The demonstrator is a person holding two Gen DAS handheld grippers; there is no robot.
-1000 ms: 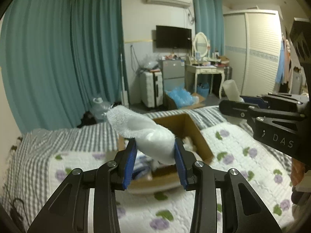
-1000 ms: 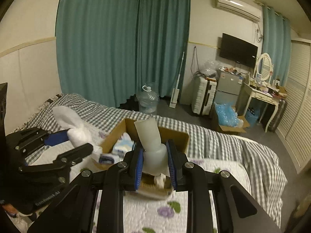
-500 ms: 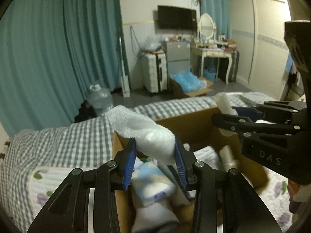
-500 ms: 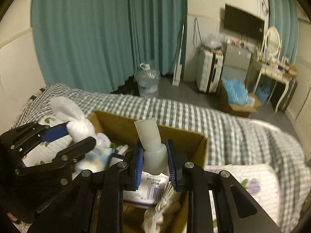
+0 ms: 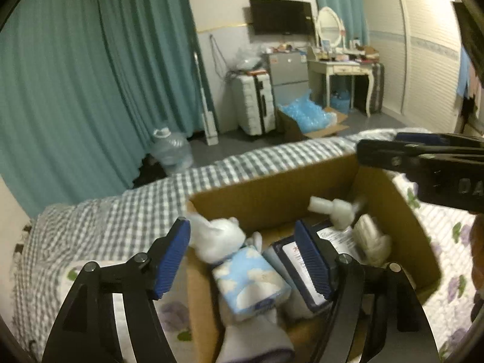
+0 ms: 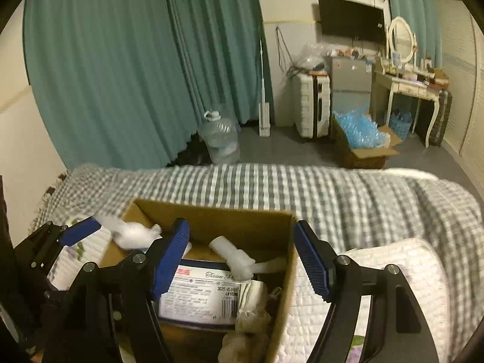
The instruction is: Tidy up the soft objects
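An open cardboard box [image 5: 272, 193] [image 6: 211, 214] sits on the bed. My left gripper [image 5: 245, 260] is open above its left part; a white fluffy roll [image 5: 216, 239] [image 6: 130, 234] lies loose in the box below it. My right gripper [image 6: 240, 257] is open above the box's right part; a pale knotted roll [image 6: 233, 255] [image 5: 334, 208] lies on a tissue pack [image 6: 196, 290]. A blue cloud-print tissue pack [image 5: 249, 281] and a beige yarn bundle [image 5: 373, 242] [image 6: 251, 308] also lie inside.
The bed has a grey checked blanket [image 6: 302, 187] and a white flowered quilt [image 6: 363, 287]. Beyond it stand teal curtains [image 6: 121, 60], a water jug [image 6: 220, 139], a white suitcase [image 6: 311, 109], a box of blue plastic [image 6: 360, 139] and a dressing table [image 6: 408, 84].
Both grippers moved down over the box and opened. The white fluffy roll dropped from the left gripper and the pale knotted roll from the right; both now lie in the box.
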